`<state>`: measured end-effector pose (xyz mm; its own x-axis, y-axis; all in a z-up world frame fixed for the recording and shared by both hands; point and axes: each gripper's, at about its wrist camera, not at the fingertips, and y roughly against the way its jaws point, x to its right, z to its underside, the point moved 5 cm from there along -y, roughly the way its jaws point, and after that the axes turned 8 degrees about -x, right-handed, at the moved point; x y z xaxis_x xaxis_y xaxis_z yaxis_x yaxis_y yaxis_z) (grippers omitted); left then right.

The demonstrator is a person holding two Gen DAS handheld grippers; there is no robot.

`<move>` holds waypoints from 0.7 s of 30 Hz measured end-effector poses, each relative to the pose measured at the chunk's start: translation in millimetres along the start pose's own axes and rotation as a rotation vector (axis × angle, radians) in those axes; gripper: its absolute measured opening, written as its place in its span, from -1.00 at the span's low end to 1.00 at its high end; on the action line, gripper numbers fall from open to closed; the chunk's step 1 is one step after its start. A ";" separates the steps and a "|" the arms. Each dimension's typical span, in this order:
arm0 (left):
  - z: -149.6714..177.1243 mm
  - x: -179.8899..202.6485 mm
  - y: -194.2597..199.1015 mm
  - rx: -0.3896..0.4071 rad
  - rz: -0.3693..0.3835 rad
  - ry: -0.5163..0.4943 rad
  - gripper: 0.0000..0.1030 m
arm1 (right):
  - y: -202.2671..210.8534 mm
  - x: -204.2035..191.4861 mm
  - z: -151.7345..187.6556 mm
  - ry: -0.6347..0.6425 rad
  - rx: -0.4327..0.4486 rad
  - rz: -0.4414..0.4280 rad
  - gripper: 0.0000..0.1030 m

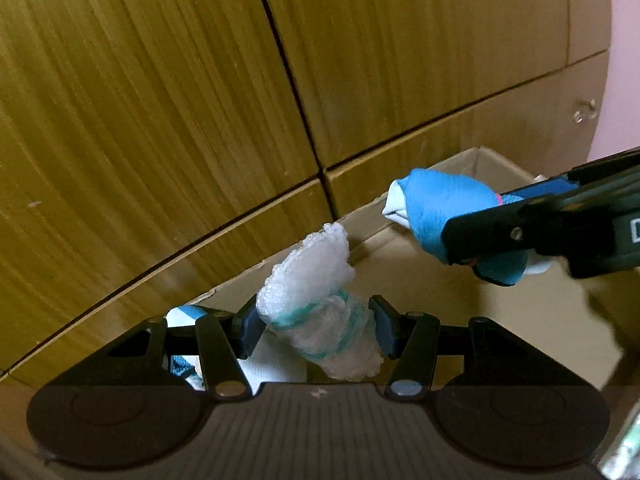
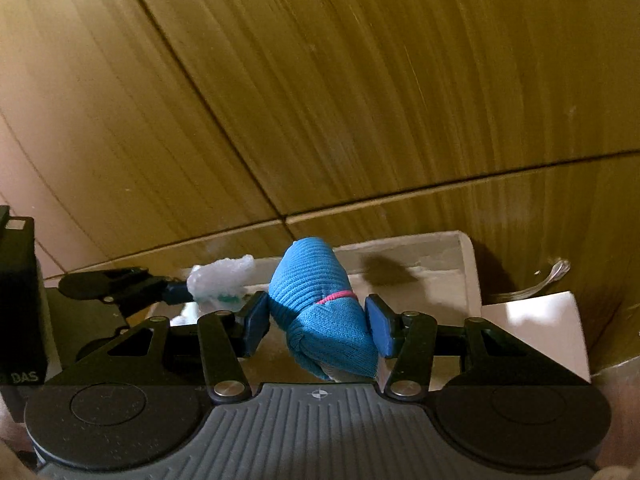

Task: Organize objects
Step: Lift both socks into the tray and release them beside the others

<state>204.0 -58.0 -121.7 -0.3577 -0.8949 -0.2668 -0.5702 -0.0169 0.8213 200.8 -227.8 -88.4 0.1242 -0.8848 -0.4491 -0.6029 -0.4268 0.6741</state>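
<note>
My left gripper (image 1: pixel 316 326) is shut on a rolled white fuzzy sock with teal stripes (image 1: pixel 320 292), held above an open cardboard box (image 1: pixel 404 248). My right gripper (image 2: pixel 318 322) is shut on a rolled blue sock with a pink line (image 2: pixel 320 304), also above the box (image 2: pixel 440 256). In the left wrist view the right gripper (image 1: pixel 464 240) comes in from the right with the blue sock (image 1: pixel 440 204). In the right wrist view the left gripper (image 2: pixel 180 290) comes in from the left with the white sock (image 2: pixel 220 274). A blue-and-white sock (image 1: pixel 188 314) lies in the box under my left fingers.
Wooden cabinet doors (image 1: pixel 160 80) stand right behind the box, with a metal handle (image 2: pixel 548 280) at the right. A white box flap (image 2: pixel 536 328) sticks up on the right. A black block (image 2: pixel 20 300) is at the left edge.
</note>
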 end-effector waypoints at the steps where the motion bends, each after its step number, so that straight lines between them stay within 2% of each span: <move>1: 1.4 0.3 -3.4 -0.005 -0.001 -0.003 0.01 | -5.8 1.2 0.0 -0.004 -0.007 0.001 0.15; 7: 11.9 1.6 -17.8 -0.023 -0.010 -0.007 0.05 | -30.5 -4.2 1.5 0.003 -0.046 0.002 0.15; 10: 16.8 3.3 -21.7 -0.026 -0.021 -0.012 0.18 | -40.3 -3.9 0.1 0.001 -0.058 0.009 0.15; 12: 20.5 4.3 -22.8 -0.024 -0.035 -0.014 0.48 | -42.5 -5.8 0.1 0.003 -0.065 0.012 0.15; 13: 22.7 4.7 -22.6 -0.020 -0.035 -0.012 0.53 | -43.9 -6.3 -0.1 0.004 -0.067 0.014 0.15; 21: 50.3 7.8 -0.6 0.014 -0.008 -0.020 0.68 | -49.9 -11.6 1.5 0.004 -0.082 0.023 0.15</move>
<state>164.3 -42.5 -149.6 -0.3680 -0.8856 -0.2833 -0.5829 -0.0177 0.8123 228.3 -195.9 -117.7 0.1146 -0.8953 -0.4304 -0.5390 -0.4200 0.7302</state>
